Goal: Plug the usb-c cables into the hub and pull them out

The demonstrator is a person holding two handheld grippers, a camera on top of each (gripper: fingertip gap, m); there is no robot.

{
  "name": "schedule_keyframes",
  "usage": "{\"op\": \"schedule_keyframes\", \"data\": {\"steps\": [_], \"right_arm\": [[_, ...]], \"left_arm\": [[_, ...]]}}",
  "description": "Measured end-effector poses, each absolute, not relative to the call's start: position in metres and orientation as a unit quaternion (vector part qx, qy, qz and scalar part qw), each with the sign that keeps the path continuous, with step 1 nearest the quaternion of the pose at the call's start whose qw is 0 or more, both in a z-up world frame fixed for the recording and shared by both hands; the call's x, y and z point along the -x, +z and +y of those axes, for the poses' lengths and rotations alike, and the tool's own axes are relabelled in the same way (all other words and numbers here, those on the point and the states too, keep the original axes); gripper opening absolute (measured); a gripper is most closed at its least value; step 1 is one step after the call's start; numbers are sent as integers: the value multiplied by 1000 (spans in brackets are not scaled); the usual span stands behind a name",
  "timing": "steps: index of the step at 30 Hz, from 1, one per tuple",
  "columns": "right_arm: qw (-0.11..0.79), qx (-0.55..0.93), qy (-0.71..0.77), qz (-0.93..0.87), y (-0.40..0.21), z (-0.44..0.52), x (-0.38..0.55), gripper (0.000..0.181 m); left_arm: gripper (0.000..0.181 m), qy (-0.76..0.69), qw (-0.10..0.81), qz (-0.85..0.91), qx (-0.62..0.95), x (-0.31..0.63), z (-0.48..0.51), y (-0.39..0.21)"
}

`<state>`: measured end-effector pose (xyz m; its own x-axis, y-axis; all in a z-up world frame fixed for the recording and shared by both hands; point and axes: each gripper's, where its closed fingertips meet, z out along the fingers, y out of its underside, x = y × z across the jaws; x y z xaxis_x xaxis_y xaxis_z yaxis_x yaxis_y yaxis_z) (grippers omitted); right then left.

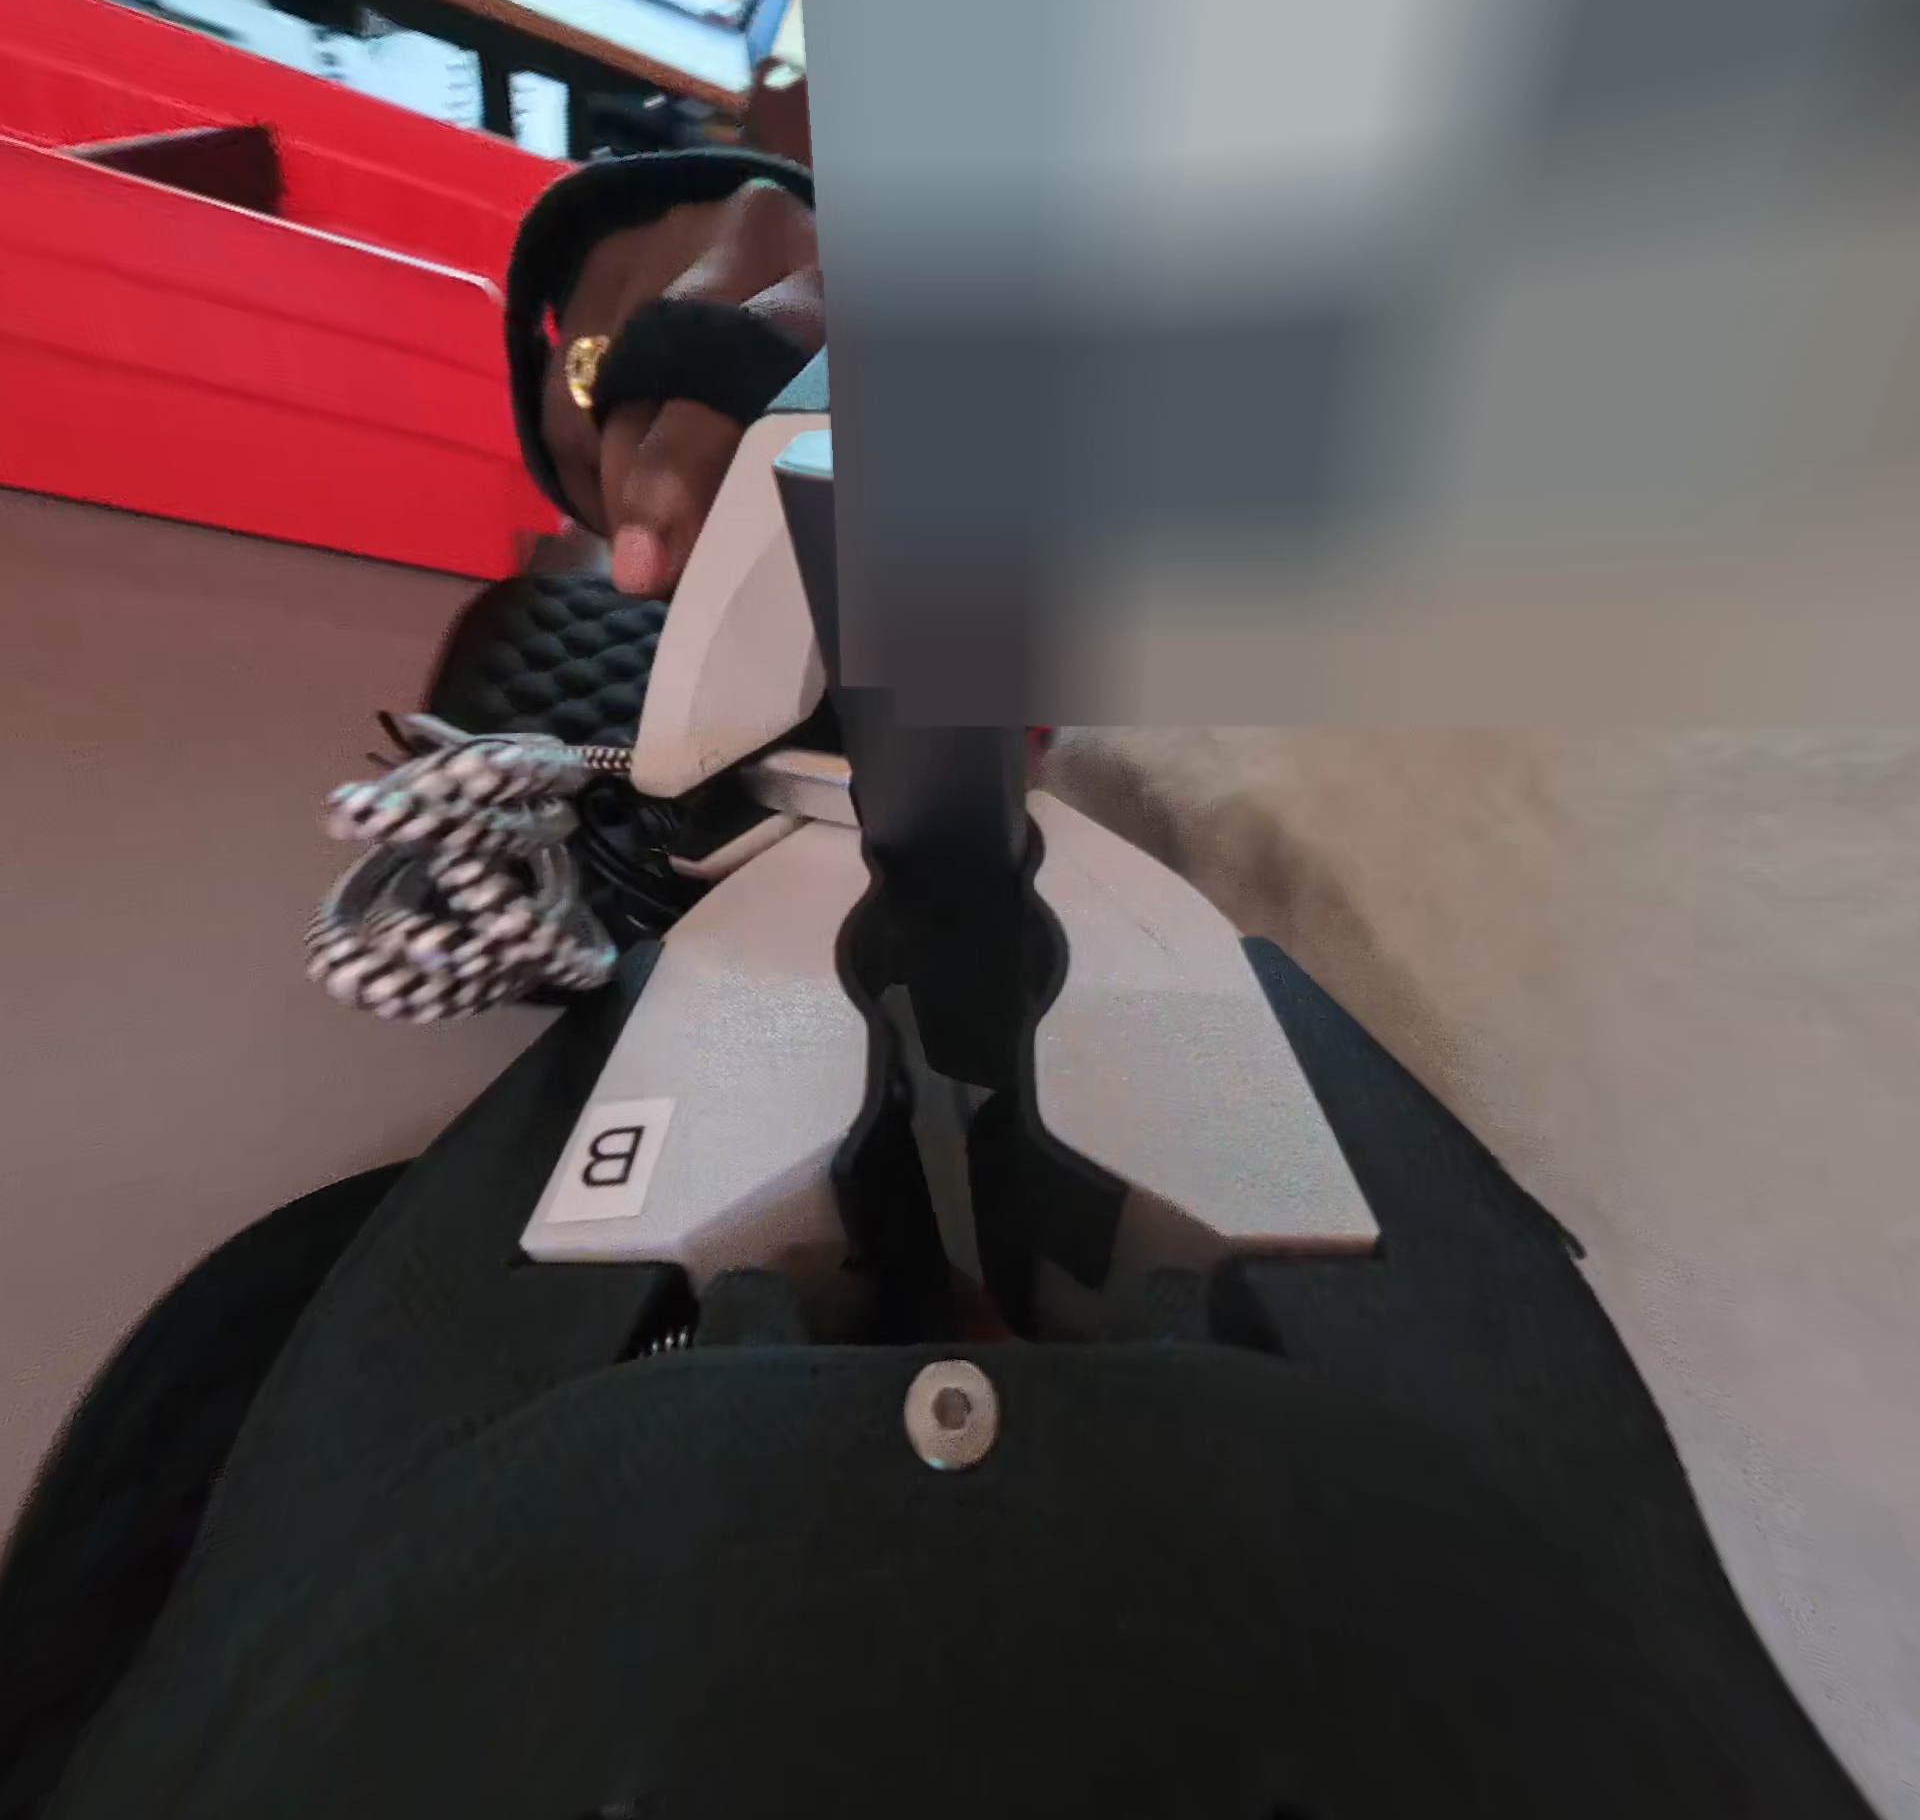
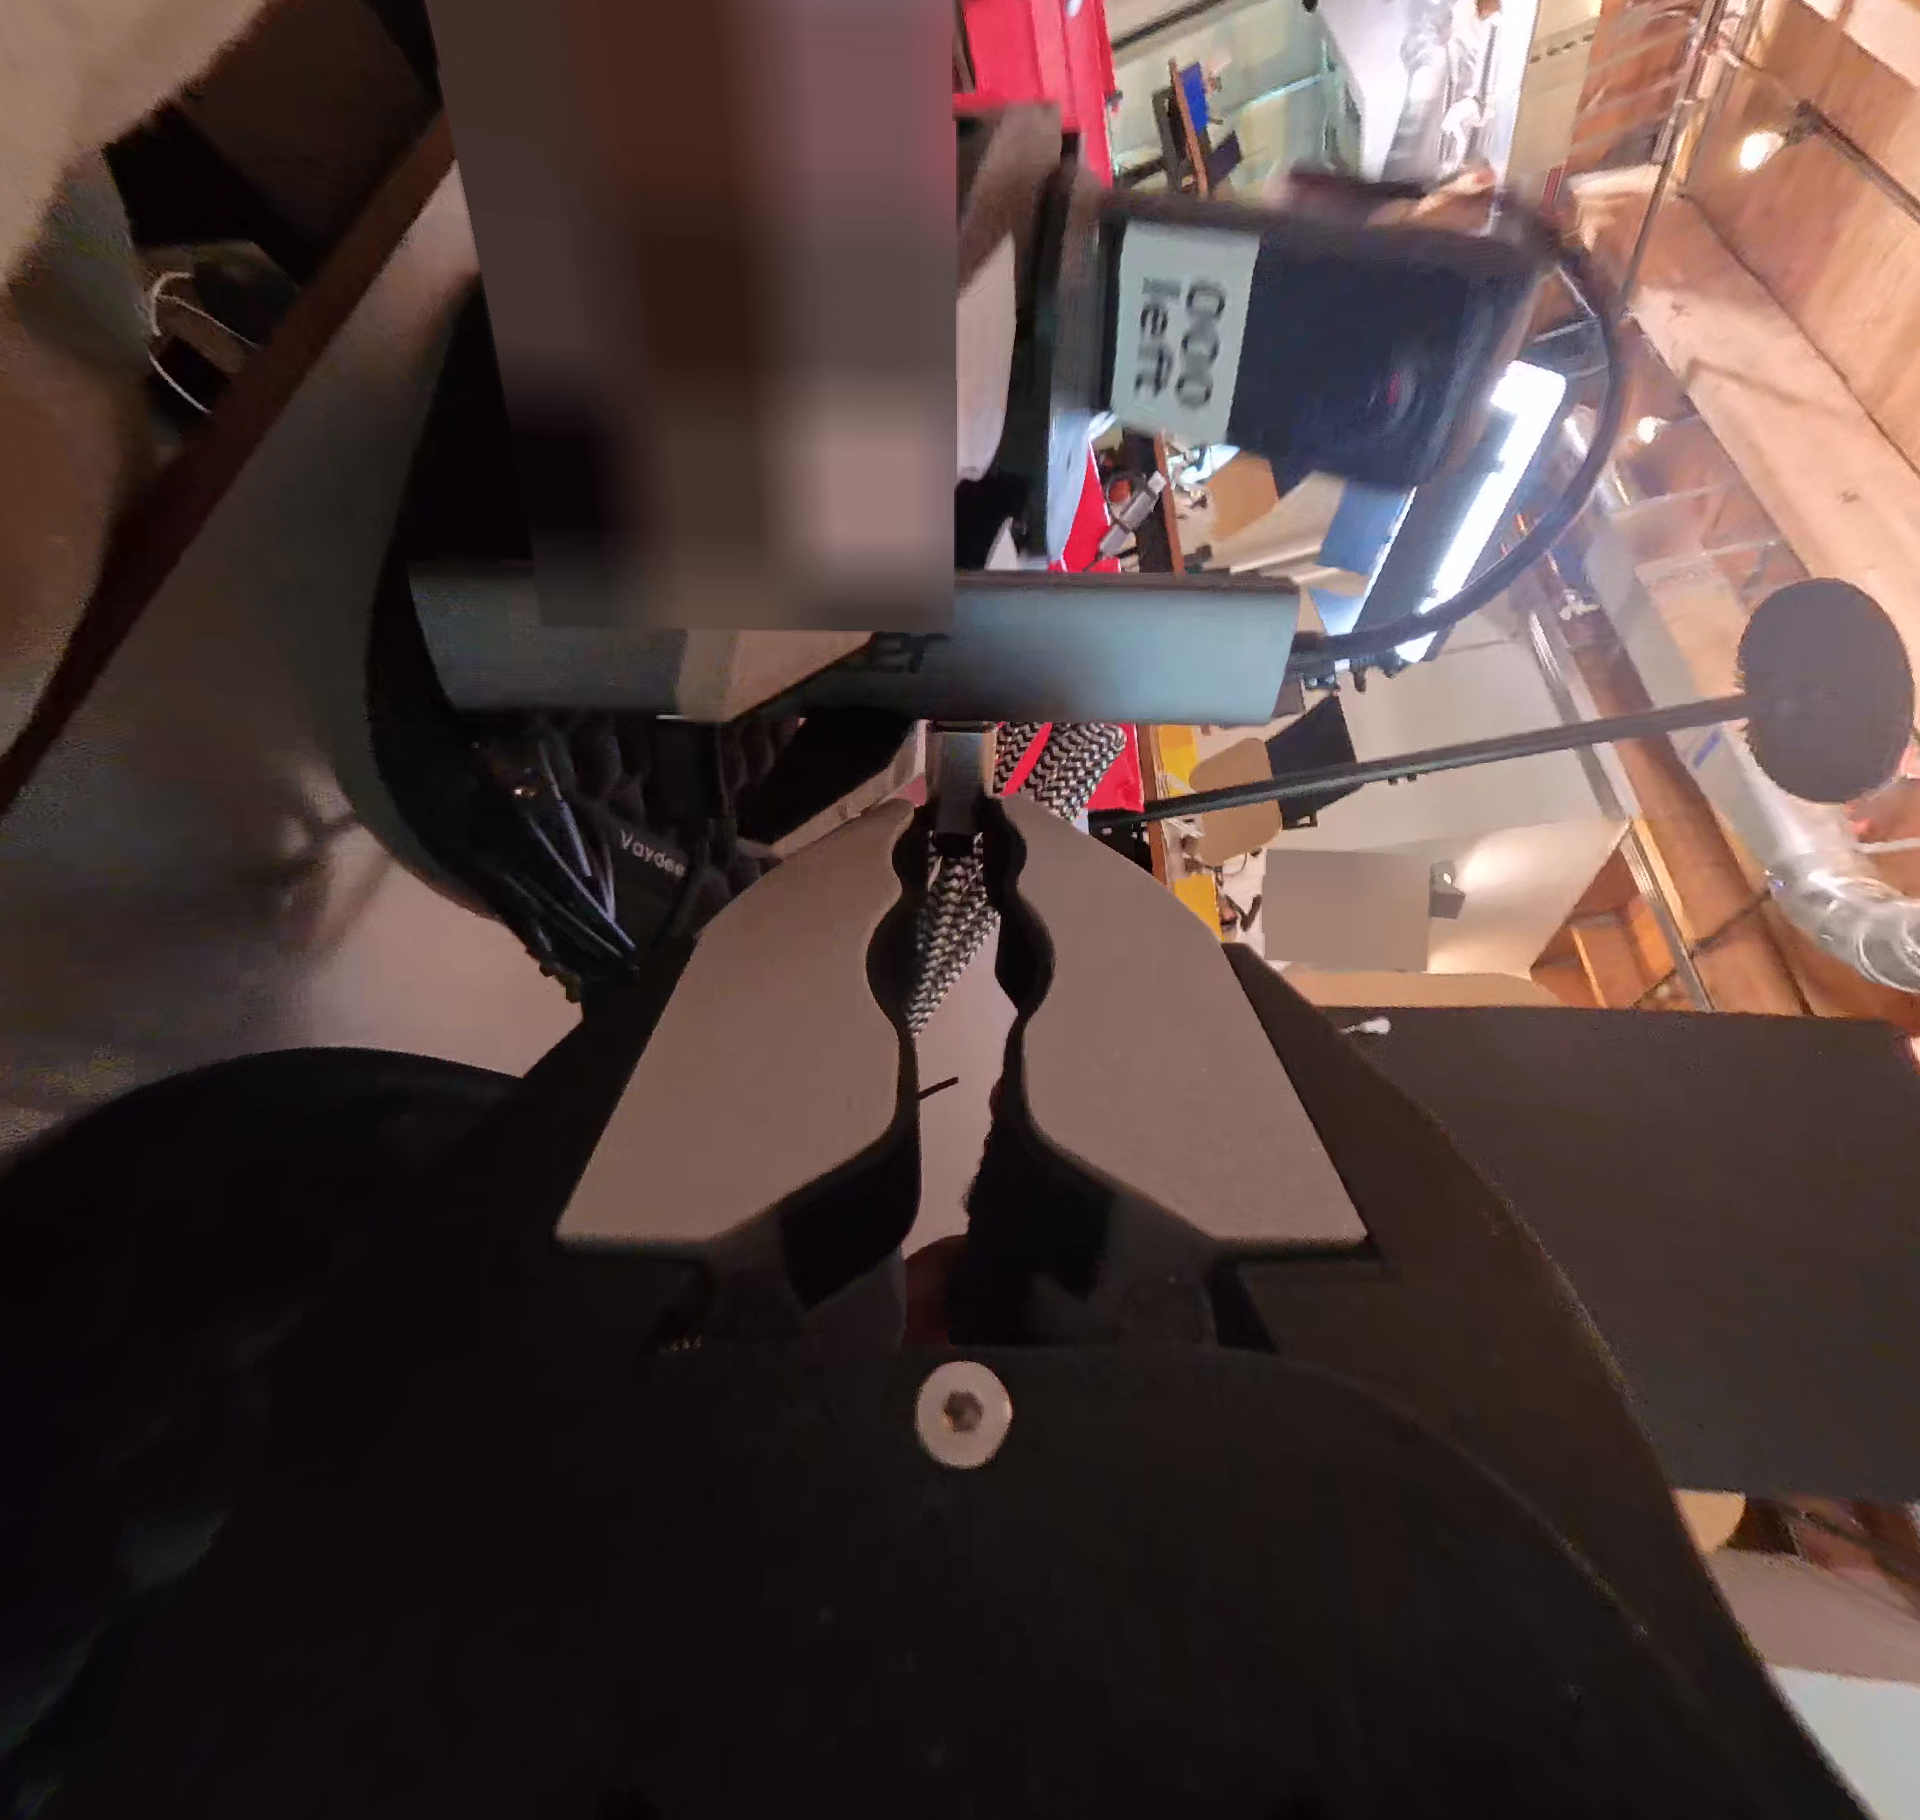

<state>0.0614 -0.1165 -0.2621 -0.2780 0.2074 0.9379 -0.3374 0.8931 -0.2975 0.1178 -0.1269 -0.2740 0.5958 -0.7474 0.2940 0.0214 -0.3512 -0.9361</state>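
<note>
Right gripper (image 2: 961, 840): fingers clamped on braided usb-c cable (image 2: 951, 923), plug at hub (image 2: 1122, 643).
Left gripper (image 1: 951, 949): fingers closed on hub's dark edge (image 1: 940, 835).
Spare cable coil (image 1: 457, 887): on table (image 1: 187, 783).

Warm indoor light, motion blur, fisheye edges, perhaps dim foreground

The right gripper (image 2: 961, 835) sits just below the hub (image 2: 1122, 643), which lies crosswise ahead of it. Between its closed fingers runs a braided cable (image 2: 951, 923), whose plug (image 2: 956, 757) touches the hub's near edge. A second braided cable (image 2: 1060, 757) lies just right of the plug. Left of the fingers lies a case (image 2: 582, 835) holding more cables. In the left wrist view, the left gripper (image 1: 951, 923) clamps a dark flat object. A coiled braided bundle (image 1: 457, 866) lies to its left on the table (image 1: 187, 731), with a box (image 1: 239, 336) behind.
</note>
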Motion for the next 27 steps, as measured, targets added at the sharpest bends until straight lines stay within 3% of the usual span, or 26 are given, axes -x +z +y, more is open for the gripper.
{"op": "schedule_keyframes", "data": {"steps": [7, 23, 27], "right_arm": [[588, 15, 286, -756, -270, -109, -45, 4], [577, 73, 351, -734, -256, -124, -17, 4], [587, 53, 315, -744, -257, -124, -22, 3]], "left_arm": [[17, -259, 572, 233, 743, -101, -118, -281], [16, -297, 657, 189, 667, -77, -134, -256], [16, -317, 633, 198, 678, -81, -133, -259]]}}
